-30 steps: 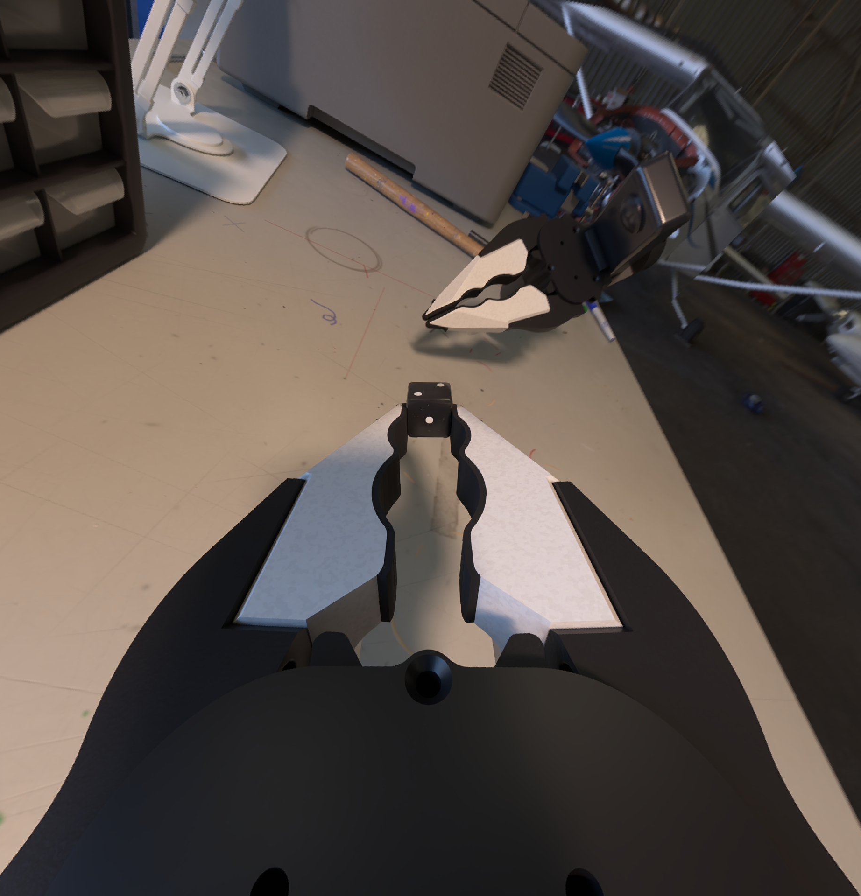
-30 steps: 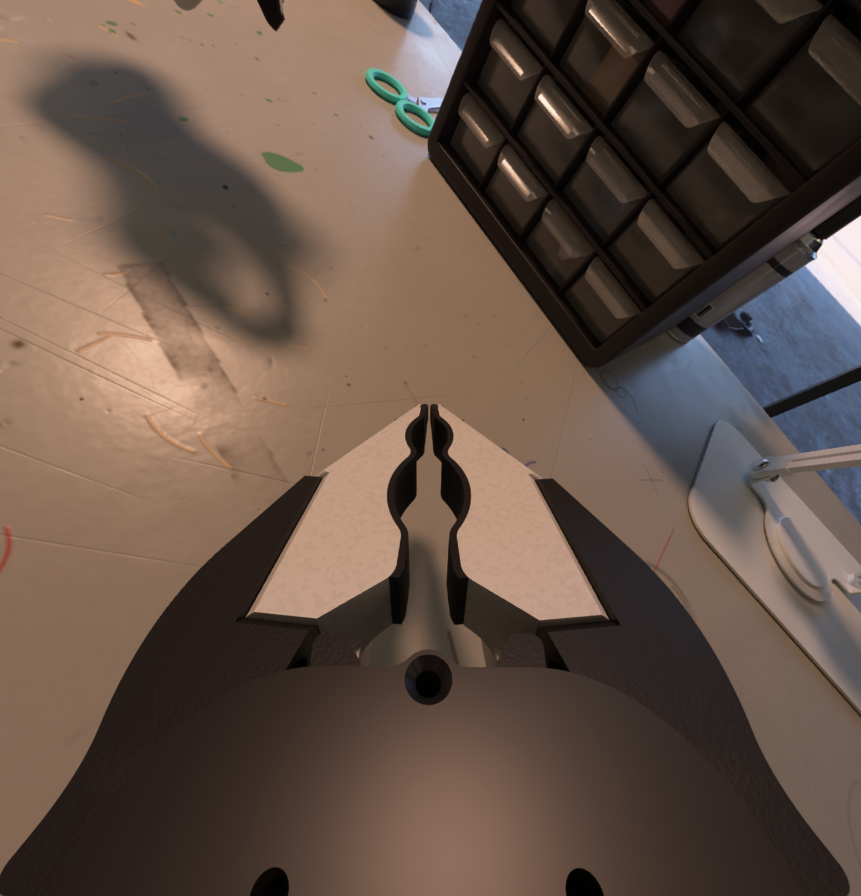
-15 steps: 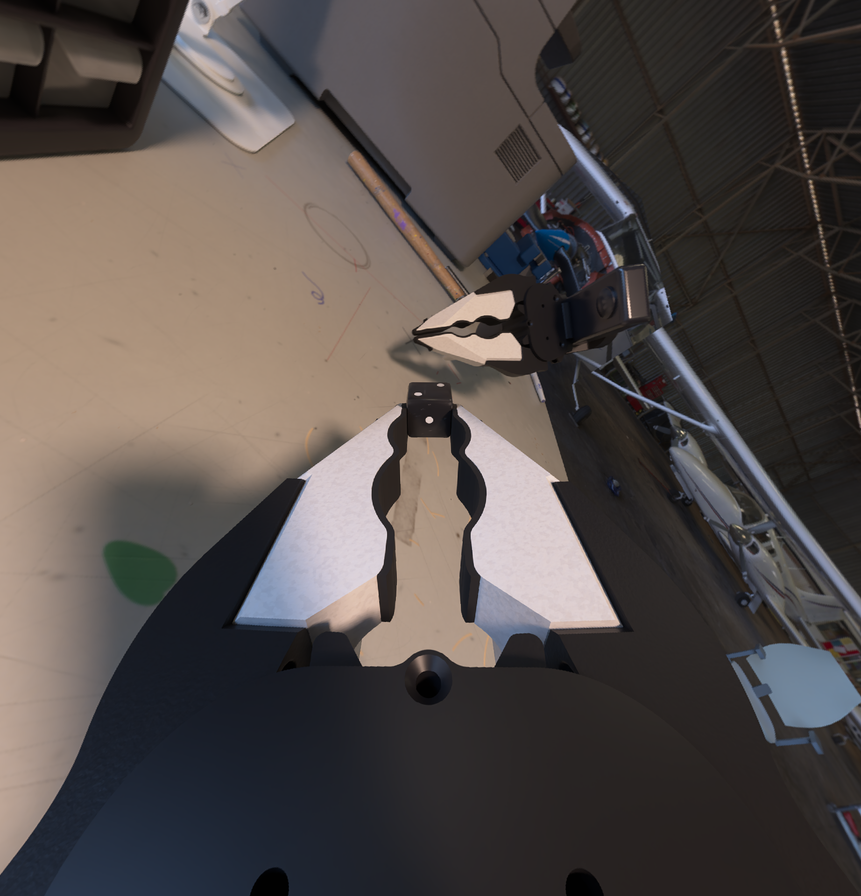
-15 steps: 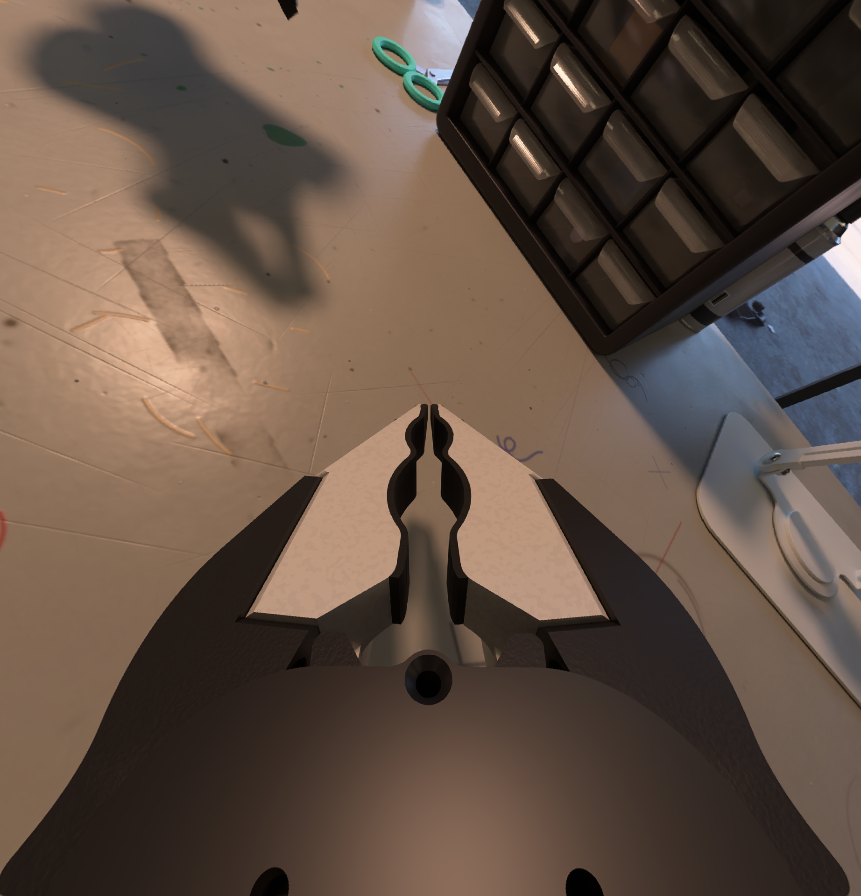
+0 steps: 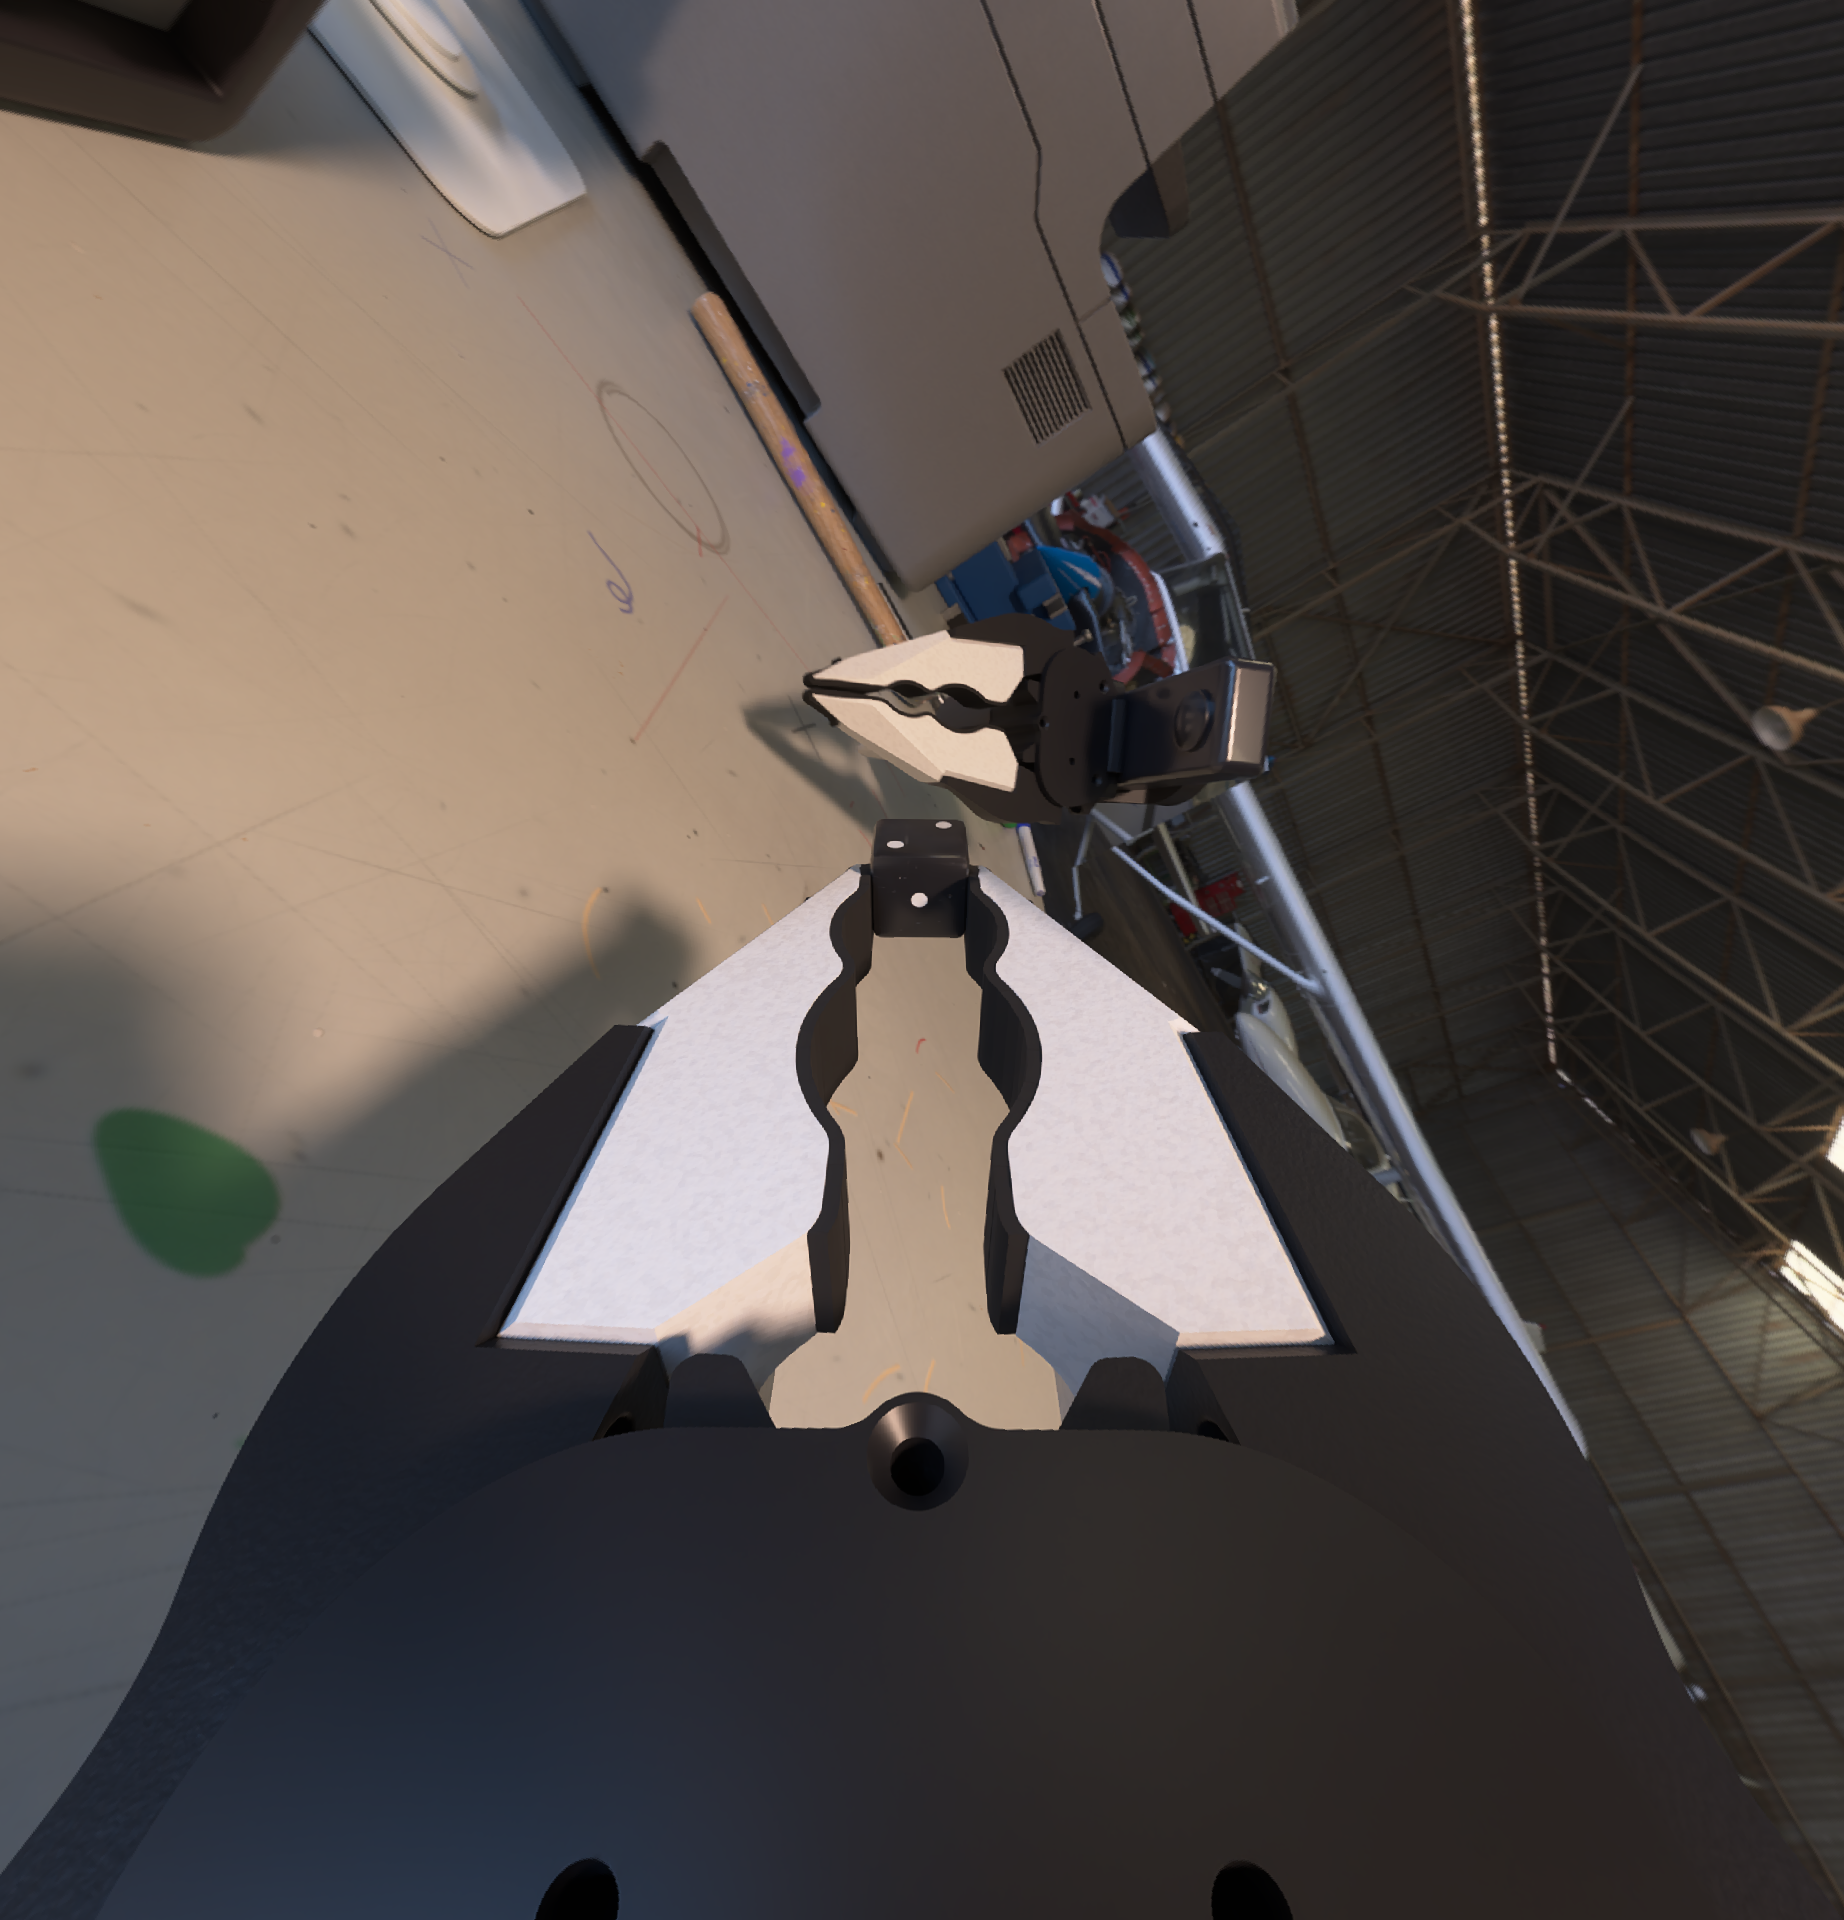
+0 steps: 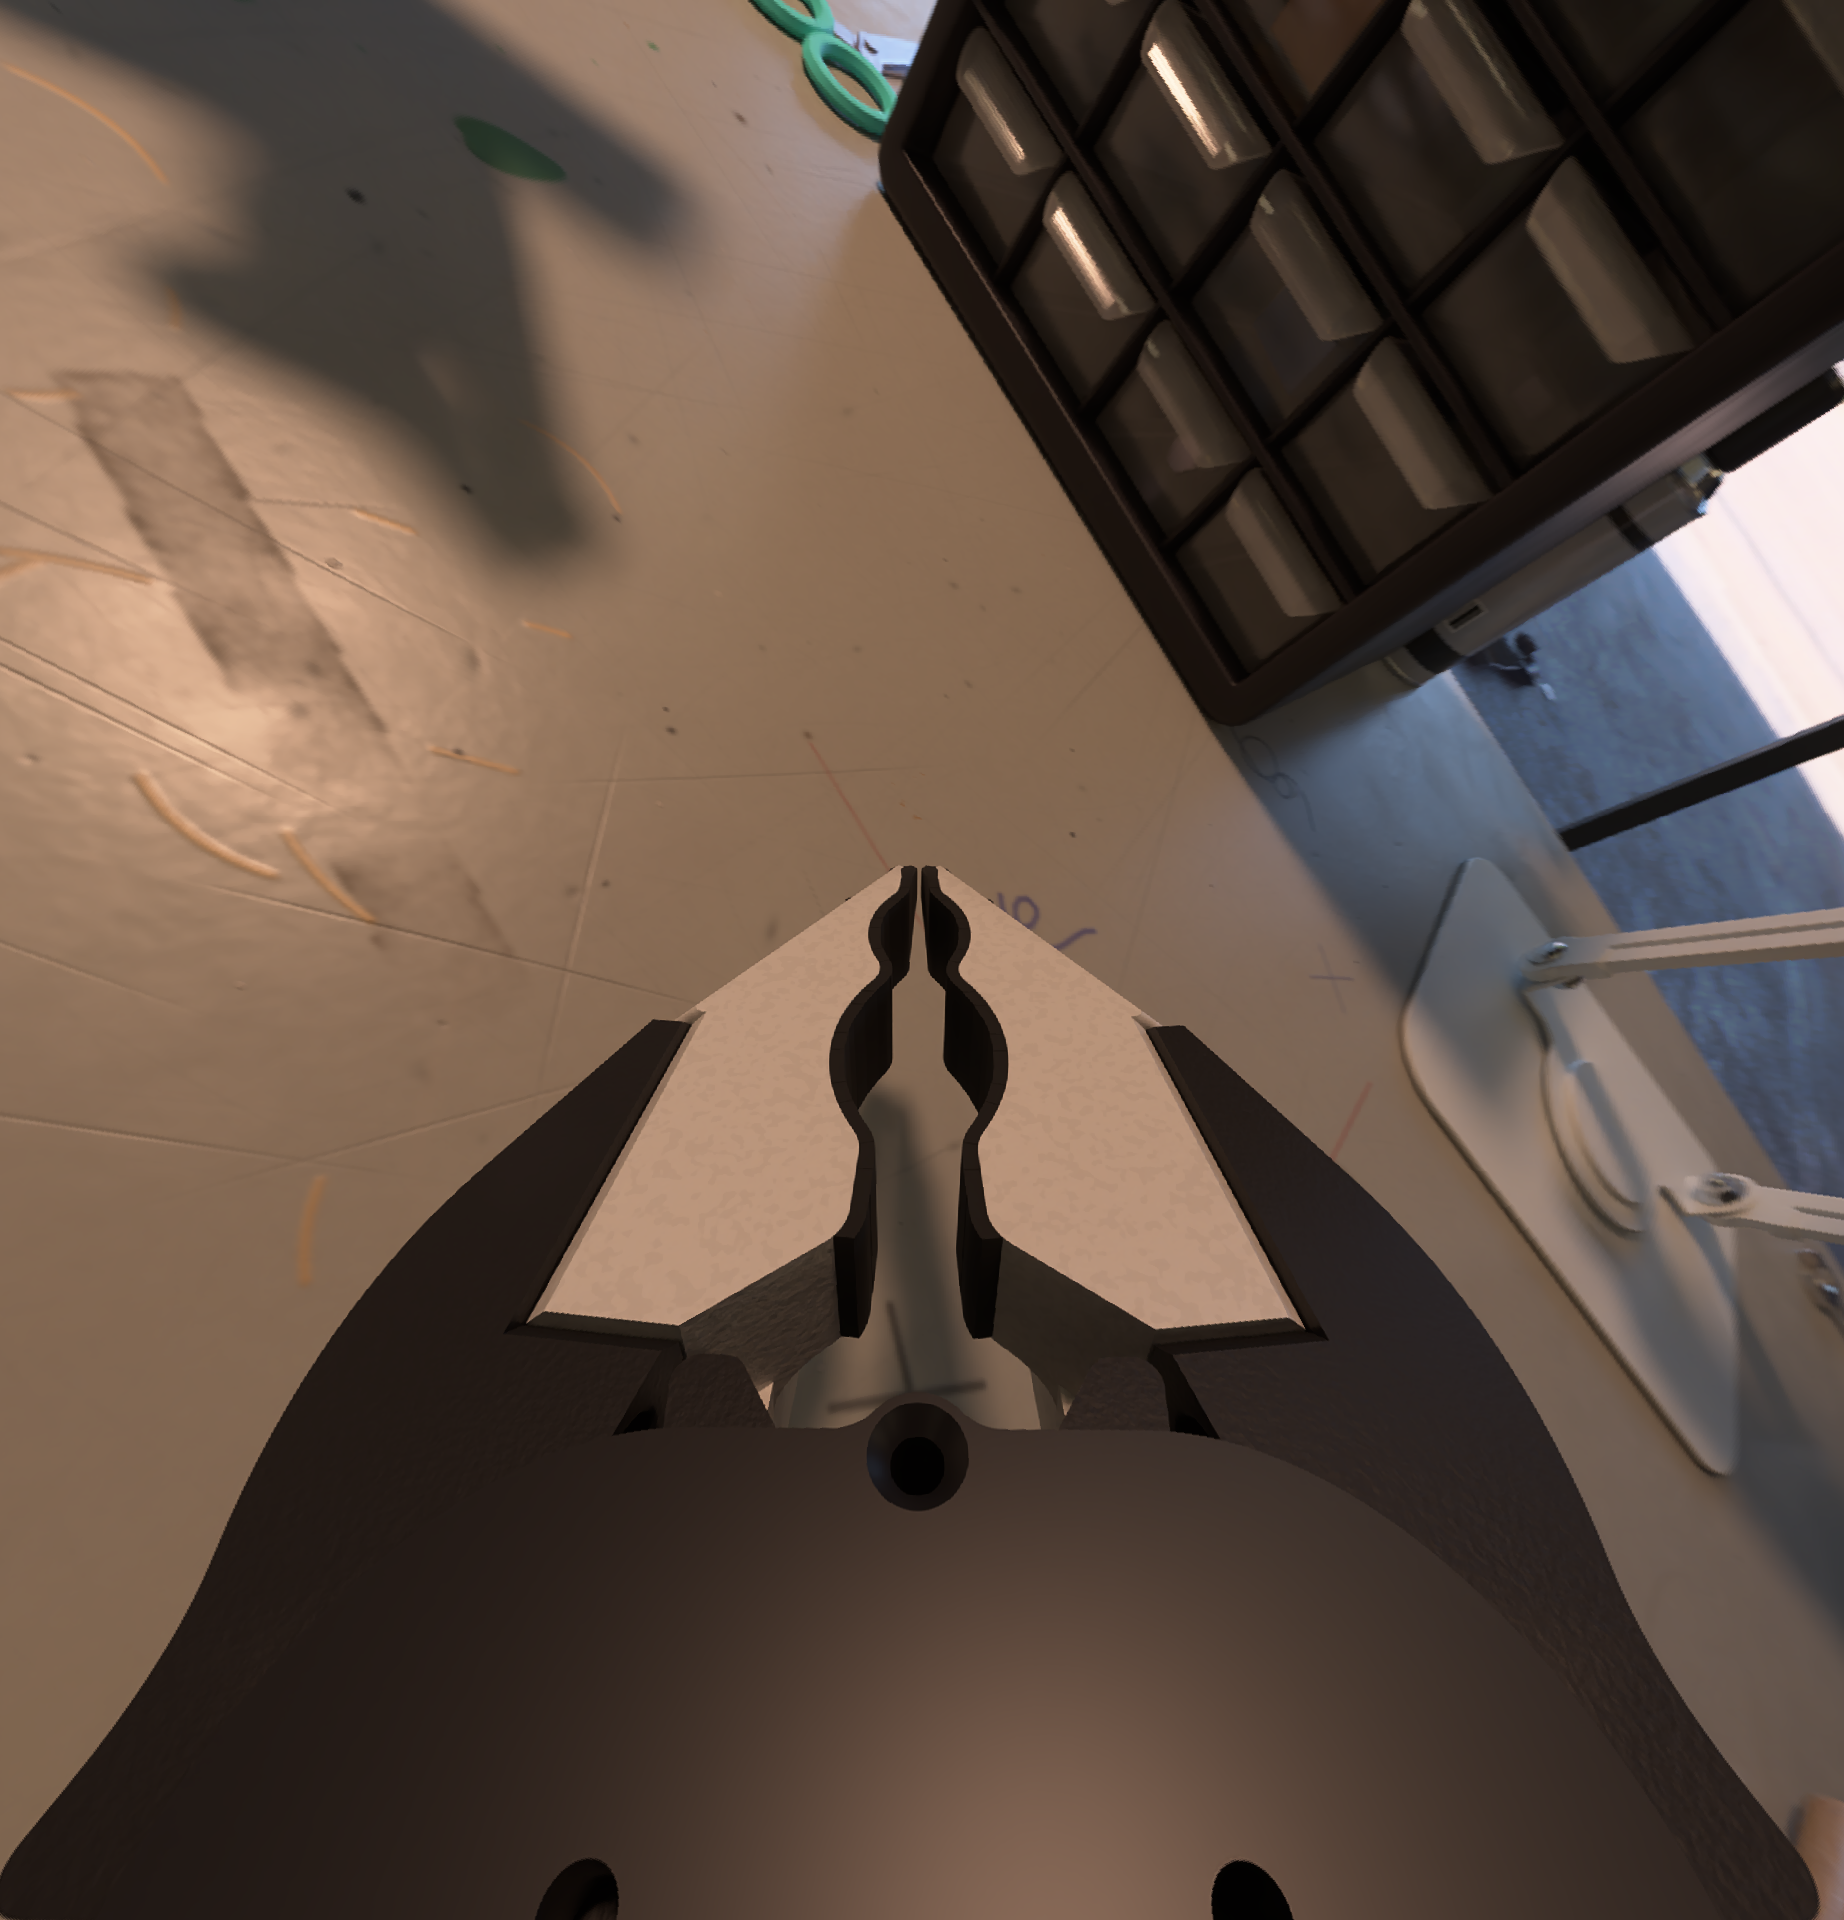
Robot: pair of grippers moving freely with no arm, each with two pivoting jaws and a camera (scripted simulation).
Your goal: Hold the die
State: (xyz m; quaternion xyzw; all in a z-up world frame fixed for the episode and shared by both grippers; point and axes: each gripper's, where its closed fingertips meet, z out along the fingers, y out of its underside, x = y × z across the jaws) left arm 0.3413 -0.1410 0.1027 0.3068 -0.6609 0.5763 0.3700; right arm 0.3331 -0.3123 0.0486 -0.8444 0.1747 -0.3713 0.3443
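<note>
The die [image 5: 920, 881] is a small black cube with white pips, pinched at the very tips of the left claw [image 5: 920, 896], whose wavy black-lined, speckled white fingers stay apart at die width above the scuffed beige counter [image 5: 326, 644]. The right claw [image 6: 916, 883] hangs tilted over the counter, its fingers nearly touching with nothing between them, near a dark drawer cabinet [image 6: 1417, 343].

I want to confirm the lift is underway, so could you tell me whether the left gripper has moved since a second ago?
Yes. The left gripper, shut on the die, has risen and rolled: the green spot appeared.
</note>
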